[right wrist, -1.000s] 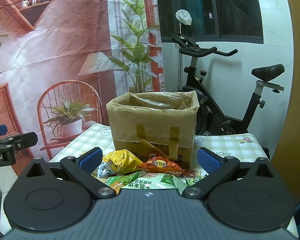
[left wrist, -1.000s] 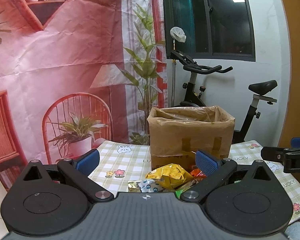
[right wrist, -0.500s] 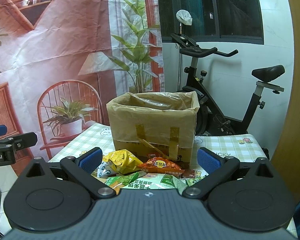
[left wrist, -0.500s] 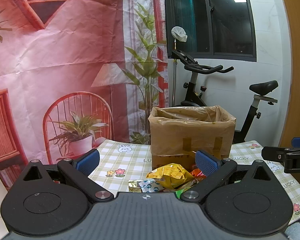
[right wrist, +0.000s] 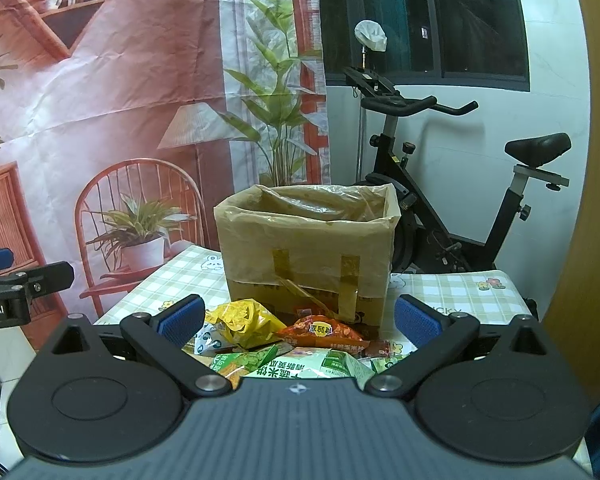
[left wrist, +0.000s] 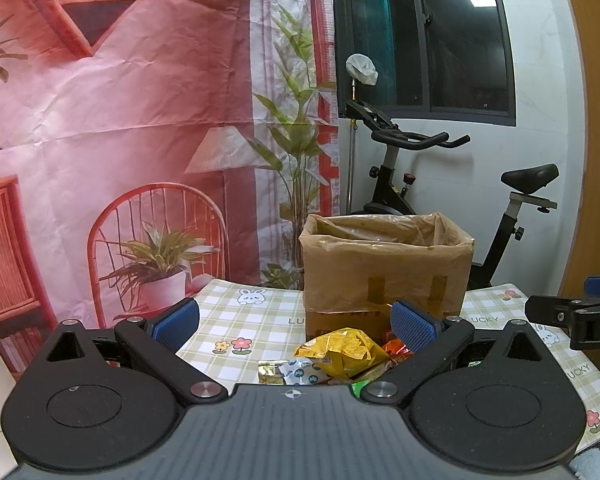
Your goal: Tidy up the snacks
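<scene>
A cardboard box (left wrist: 386, 268) lined with a brown plastic bag stands open on the checked tablecloth (left wrist: 236, 320); it also shows in the right wrist view (right wrist: 306, 252). A pile of snack packets lies in front of it: a yellow bag (left wrist: 342, 352) (right wrist: 242, 320), an orange packet (right wrist: 320, 330), green packets (right wrist: 296, 364) and a small blue-white packet (left wrist: 300, 372). My left gripper (left wrist: 294, 322) is open and empty, held above the near side of the pile. My right gripper (right wrist: 298, 318) is open and empty, also short of the pile.
An exercise bike (right wrist: 440, 184) stands behind the table at the right. A printed backdrop (left wrist: 120, 120) with a chair and plants hangs behind. The table's left edge (right wrist: 140, 292) and right edge (left wrist: 596, 384) are close. A wooden panel (right wrist: 580, 200) is at far right.
Both views have shifted very slightly; the grippers stay open and the snacks and box have not moved.
</scene>
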Tool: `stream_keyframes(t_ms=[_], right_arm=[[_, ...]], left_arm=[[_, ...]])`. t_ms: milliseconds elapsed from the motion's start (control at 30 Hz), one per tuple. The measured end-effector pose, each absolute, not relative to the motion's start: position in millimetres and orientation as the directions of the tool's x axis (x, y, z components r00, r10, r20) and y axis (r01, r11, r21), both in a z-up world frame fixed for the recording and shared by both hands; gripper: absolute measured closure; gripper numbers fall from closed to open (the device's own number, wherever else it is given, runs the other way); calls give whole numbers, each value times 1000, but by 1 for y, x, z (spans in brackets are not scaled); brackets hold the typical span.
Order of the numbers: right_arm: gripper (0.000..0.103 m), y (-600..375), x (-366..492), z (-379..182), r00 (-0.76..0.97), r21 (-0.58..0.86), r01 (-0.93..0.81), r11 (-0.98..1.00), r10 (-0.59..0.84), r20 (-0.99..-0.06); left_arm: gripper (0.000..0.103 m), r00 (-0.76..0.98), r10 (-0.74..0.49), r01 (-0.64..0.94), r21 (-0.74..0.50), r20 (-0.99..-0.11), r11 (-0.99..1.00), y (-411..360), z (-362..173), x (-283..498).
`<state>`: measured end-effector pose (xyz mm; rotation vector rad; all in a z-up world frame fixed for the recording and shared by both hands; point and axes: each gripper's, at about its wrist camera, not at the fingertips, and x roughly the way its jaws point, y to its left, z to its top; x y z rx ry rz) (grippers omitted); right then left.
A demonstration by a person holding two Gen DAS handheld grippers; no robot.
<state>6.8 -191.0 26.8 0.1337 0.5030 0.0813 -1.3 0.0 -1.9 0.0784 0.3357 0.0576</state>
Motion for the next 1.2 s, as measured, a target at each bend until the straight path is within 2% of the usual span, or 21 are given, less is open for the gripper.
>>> stream_keyframes(t_ms=[767,1033,1200], right_arm=[[0,-188,6,24,876,151,-58,987,122,-466],[0,-189,8,-4,889,186,-35,982,116,-443],[0,-186,18,-33,877,193,-33,981,121,-466]], left_arm=[[1,941,52,-29,74,-334,997,4,-7,0],[1,924,76,-54,70,-375,996,14,-29,13],[1,908,80,-56,70,-410,996,22,-53,26]])
